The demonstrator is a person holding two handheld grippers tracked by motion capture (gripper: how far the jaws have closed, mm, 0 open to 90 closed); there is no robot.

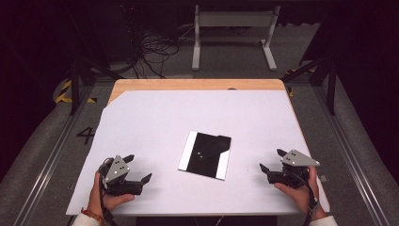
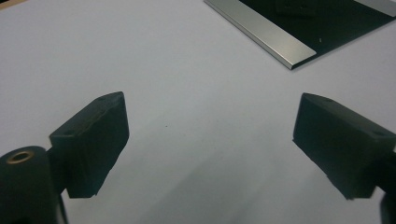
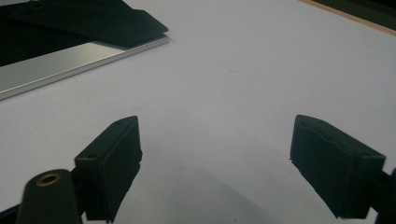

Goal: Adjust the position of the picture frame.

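A flat black board point(image 1: 205, 154) with silvery strips along two opposite sides and a dark flap over one corner lies mid-table point(image 1: 155, 117), between both tongs, touching neither; left tongs point(image 1: 139, 170) gape empty; right tongs point(image 1: 271, 160) likewise spread, holding nothing.

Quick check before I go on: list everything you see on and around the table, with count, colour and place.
Flat case: one, black with silver side strips, table centre, between the claws.
Sheet: one, white, covering most of the table.
Table: one, wooden, far edge bare.
Stand: one, white, on the floor beyond the table.
Cables: a tangle, black, floor beyond the table.
Left claw: black, open, near-left, holding nothing.
Right claw: black, open, near-right, holding nothing.
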